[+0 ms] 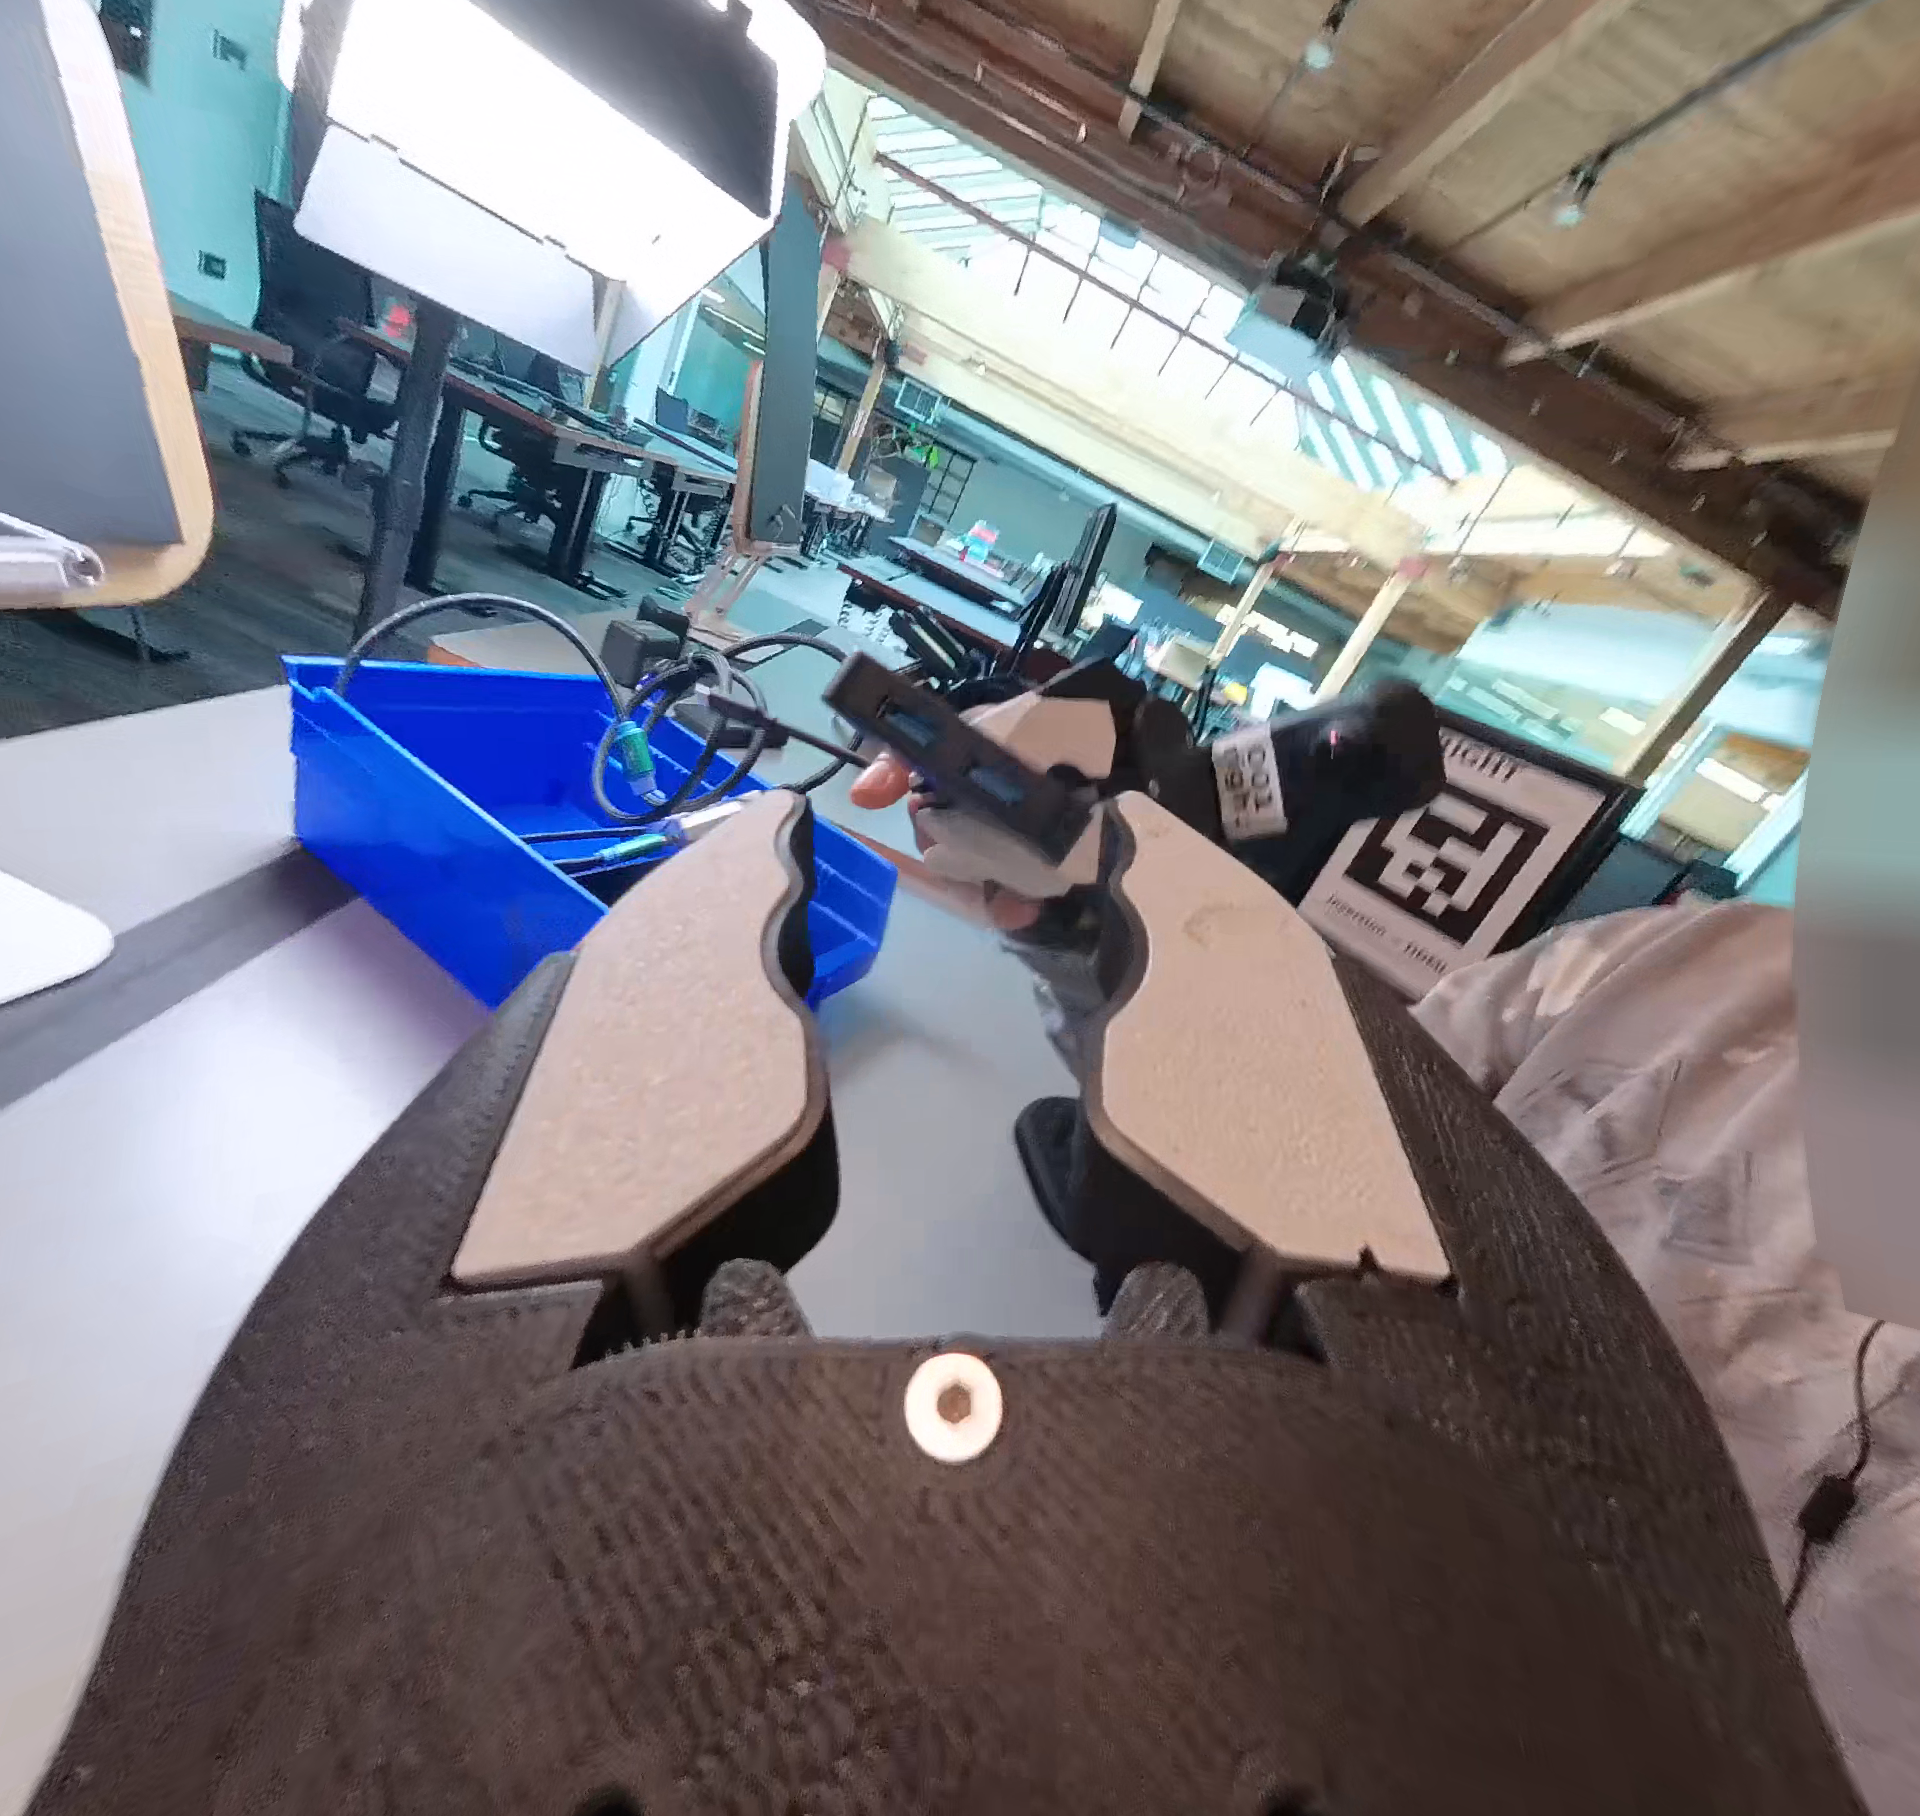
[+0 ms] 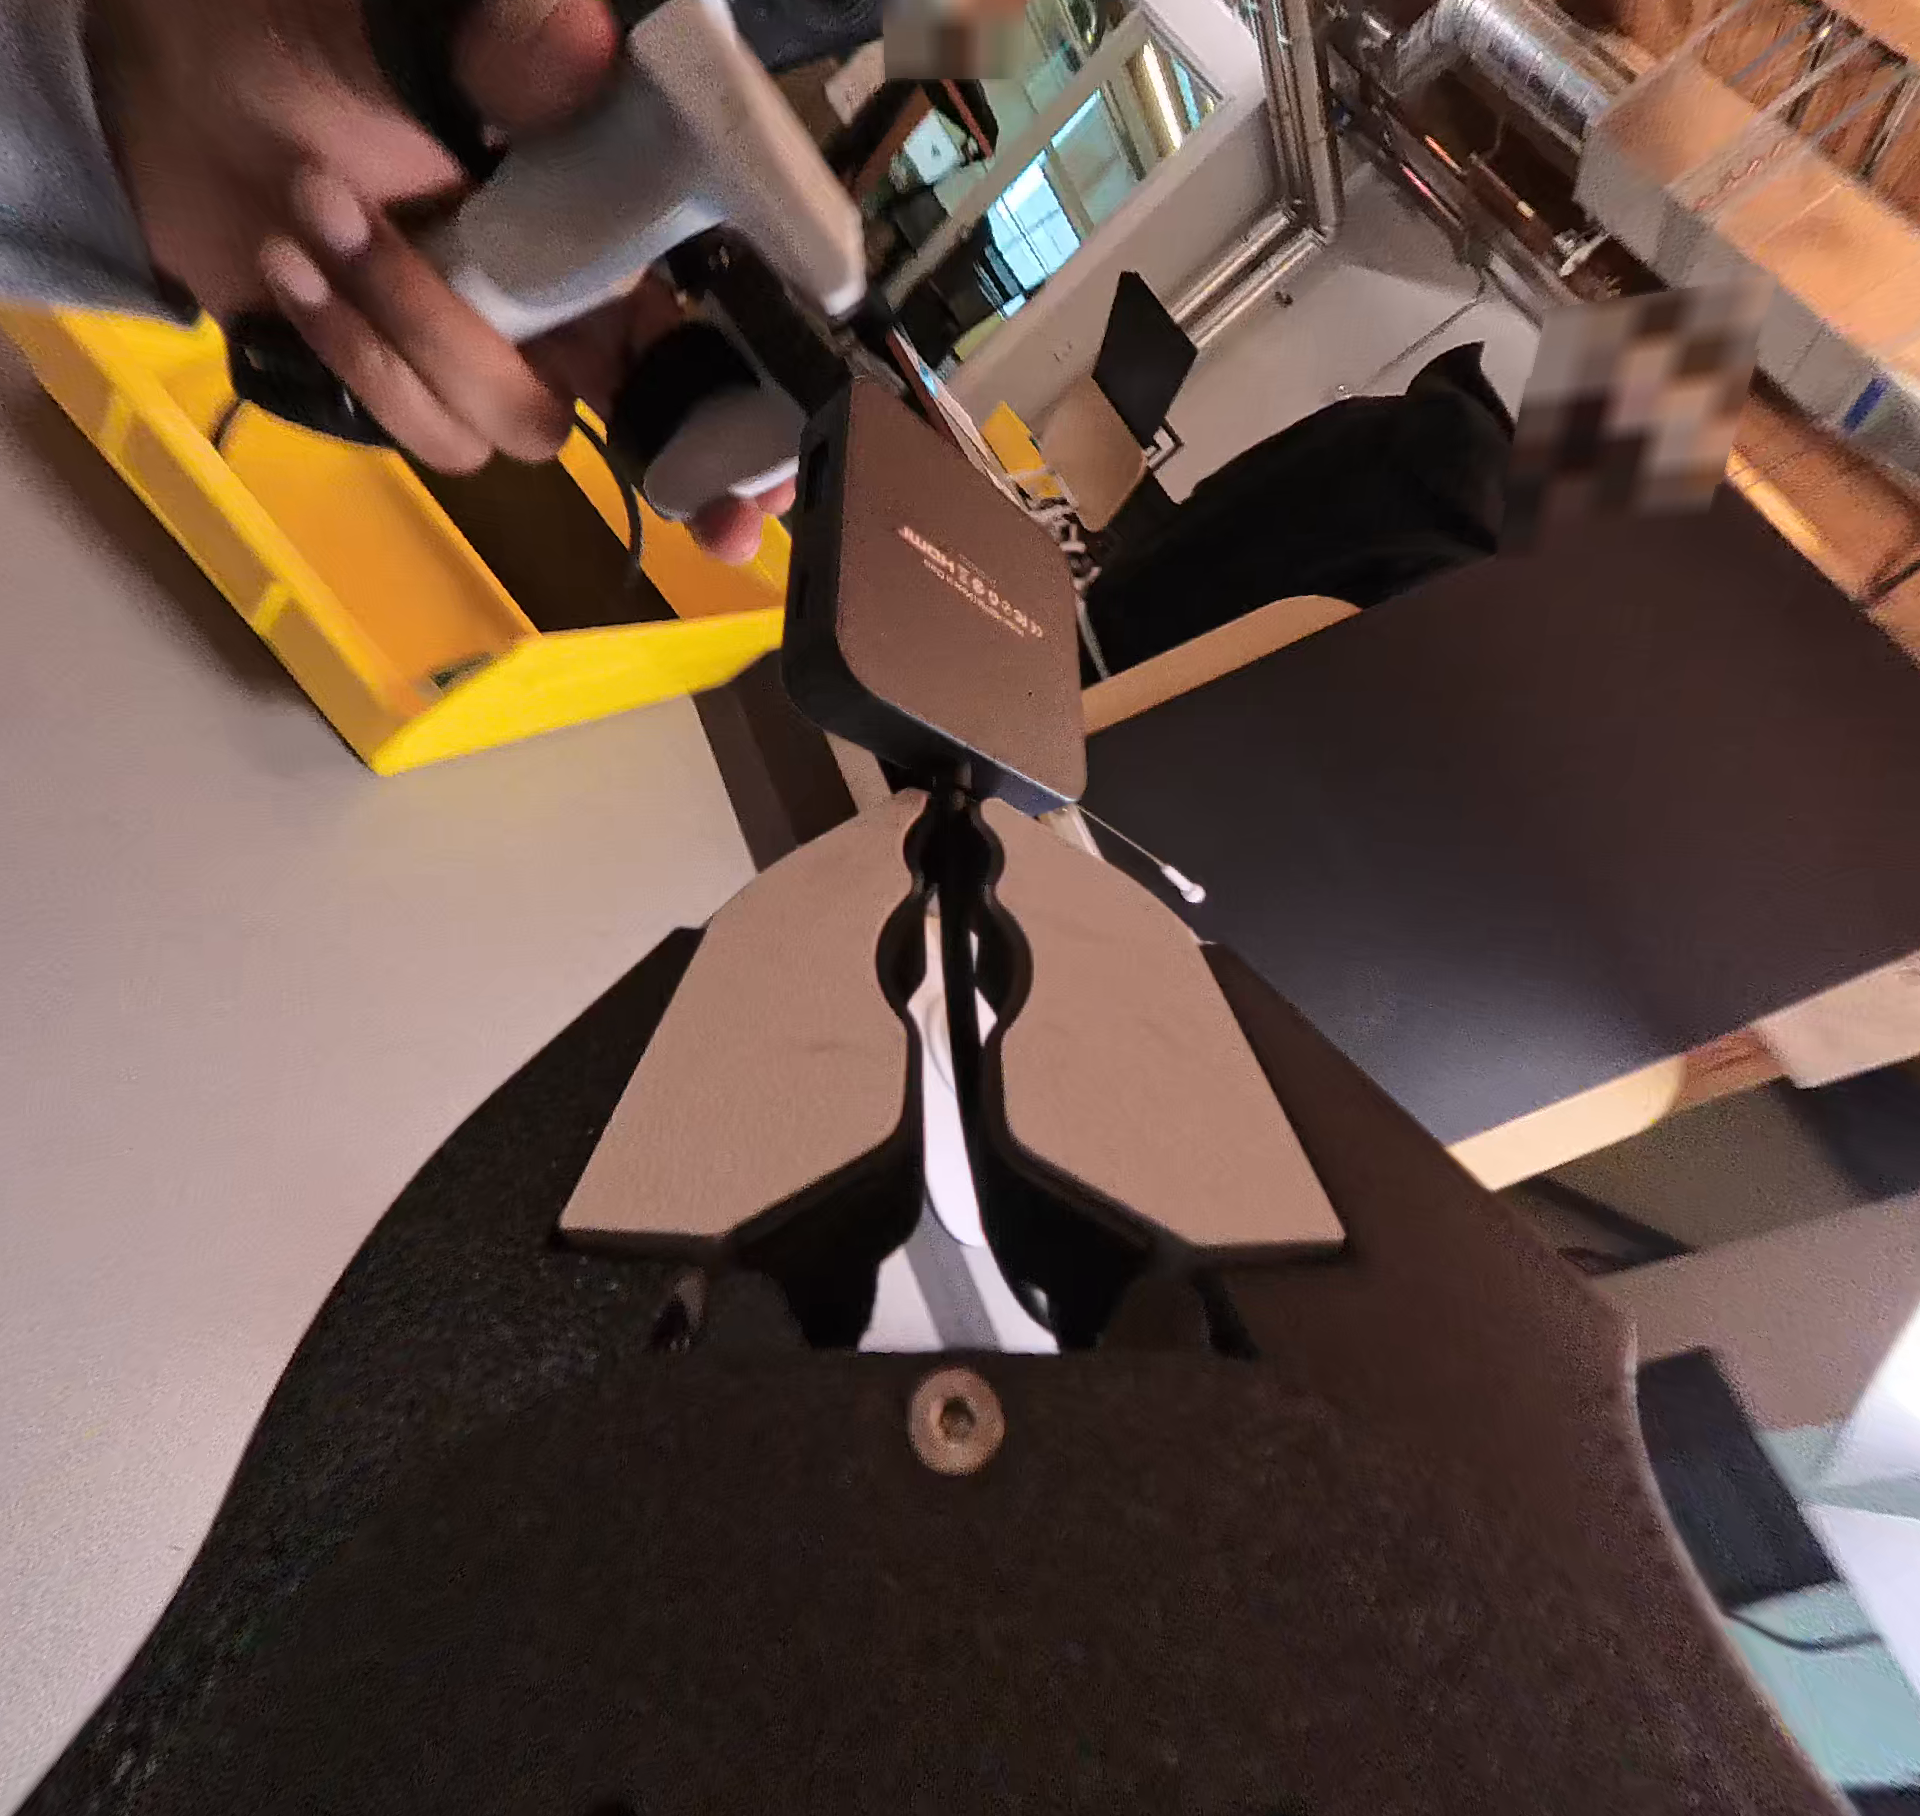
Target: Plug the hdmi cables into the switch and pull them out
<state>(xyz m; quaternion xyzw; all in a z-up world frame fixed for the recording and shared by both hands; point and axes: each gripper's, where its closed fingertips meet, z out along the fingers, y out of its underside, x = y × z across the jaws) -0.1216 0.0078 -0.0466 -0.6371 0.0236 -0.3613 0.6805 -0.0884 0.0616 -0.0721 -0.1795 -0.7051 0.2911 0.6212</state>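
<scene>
In the right wrist view, my right gripper is shut on the cable end of the black switch and holds it in the air; the switch's own cable runs back between the fingers. In the left wrist view, the switch is tilted, with its ported side toward my left gripper. That gripper is open and empty, a short way in front of the switch. Several coiled HDMI cables with green-tipped plugs lie in a blue bin to the left.
A yellow bin sits on the grey table beyond the switch. A hand and one of the left gripper's fingers fill the upper left of the right wrist view. A black-and-white marker board stands at the right. A white monitor base is far left.
</scene>
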